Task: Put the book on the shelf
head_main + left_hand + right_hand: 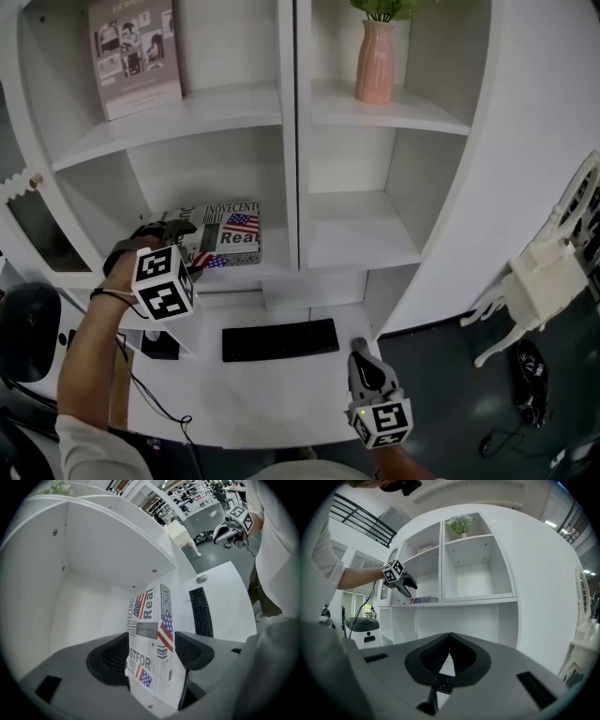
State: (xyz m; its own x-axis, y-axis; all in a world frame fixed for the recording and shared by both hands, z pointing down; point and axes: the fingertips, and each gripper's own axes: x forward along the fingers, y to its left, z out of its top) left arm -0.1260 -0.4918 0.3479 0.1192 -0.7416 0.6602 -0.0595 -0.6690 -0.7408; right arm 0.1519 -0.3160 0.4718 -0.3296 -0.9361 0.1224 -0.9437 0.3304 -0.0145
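At left, the left gripper (178, 234) pinches the near edge of the flag-printed book (230, 234). The book lies flat in the lower-left shelf (246, 272) compartment, probably gripped there so it can be seated before letting go. At right, the right gripper (361, 358) hangs low over the desk (281, 394) beside the keyboard (279, 339). Its jaws are pressed together on nothing, apparently kept out of the way.

Seemingly glossy paper book (230, 234), matt white shelf (356, 230)

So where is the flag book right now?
In the head view the book lies flat in the lower left shelf compartment, above the keyboard, with the left hand-held gripper clamped on its edge.
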